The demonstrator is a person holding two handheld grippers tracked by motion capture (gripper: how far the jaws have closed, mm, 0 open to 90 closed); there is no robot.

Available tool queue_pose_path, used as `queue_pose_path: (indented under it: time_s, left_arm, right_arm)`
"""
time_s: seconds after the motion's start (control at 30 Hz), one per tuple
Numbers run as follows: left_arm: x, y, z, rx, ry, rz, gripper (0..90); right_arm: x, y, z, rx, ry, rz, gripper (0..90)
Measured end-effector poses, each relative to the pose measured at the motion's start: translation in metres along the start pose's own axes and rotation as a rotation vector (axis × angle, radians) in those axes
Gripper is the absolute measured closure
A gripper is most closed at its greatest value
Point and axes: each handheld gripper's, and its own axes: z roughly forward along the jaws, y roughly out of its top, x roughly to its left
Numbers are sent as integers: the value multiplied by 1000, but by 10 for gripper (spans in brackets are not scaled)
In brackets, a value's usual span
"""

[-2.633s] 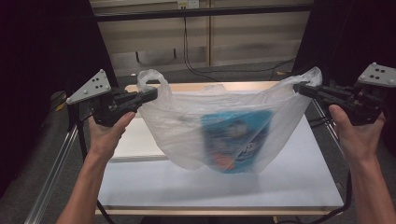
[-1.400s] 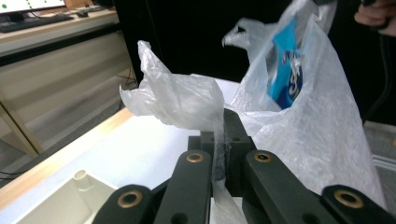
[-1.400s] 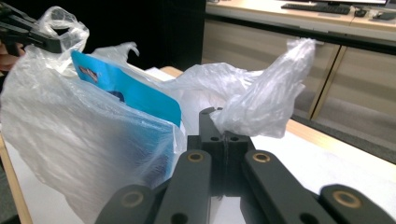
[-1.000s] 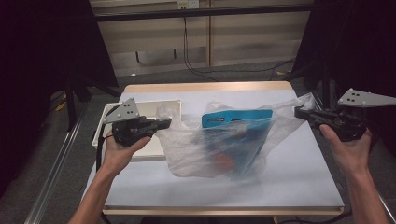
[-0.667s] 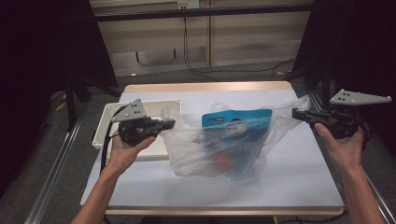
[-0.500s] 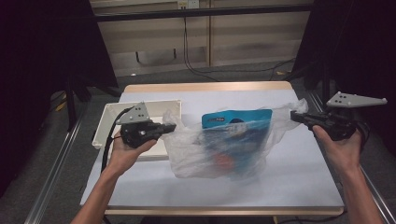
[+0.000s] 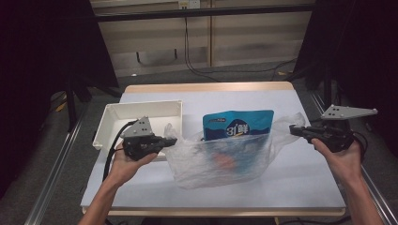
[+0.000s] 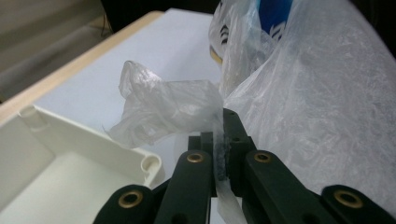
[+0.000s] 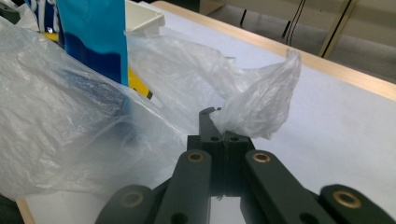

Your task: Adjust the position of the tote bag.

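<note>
A clear plastic bag (image 7: 220, 157) rests on the white table, slumped low. A blue snack packet (image 7: 238, 124) stands in it, its top above the bag's mouth. My left gripper (image 7: 165, 139) is shut on the bag's left handle (image 8: 163, 105), whose film is pinched between the jaws. My right gripper (image 7: 293, 130) is shut on the bag's right handle (image 9: 259, 102), which bunches up just past the jaw tips. In the left gripper view the plastic bag (image 8: 322, 107) rises at the right; in the right gripper view the blue snack packet (image 9: 93, 35) shows at upper left.
A white empty tray (image 7: 108, 117) sits at the table's left, just behind my left gripper; the white tray's corner (image 8: 140, 161) lies beside the jaws. The table's front edge (image 7: 225, 211) lies near the person's forearms. Dark frames stand at both sides.
Both grippers have come down and inward, lowering the bag from hanging stretched above the table to resting on it. The packet's top now stands out of the slack bag.
</note>
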Motion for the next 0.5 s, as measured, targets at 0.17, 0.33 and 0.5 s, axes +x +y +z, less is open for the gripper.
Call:
queue_pose_path:
  time_s: [0.17, 0.33, 0.5]
  left_arm:
    - [-3, -3, 10, 50, -18, 2, 900]
    - [-7, -7, 10, 76, -24, -16, 900]
    - [-11, -16, 10, 88, -26, -28, 900]
  right_arm:
    - [1, -8, 9, 36, -3, 0, 900]
    - [-1, -14, 9, 42, -8, 5, 900]
    - [3, -24, 15, 60, 0, 6, 900]
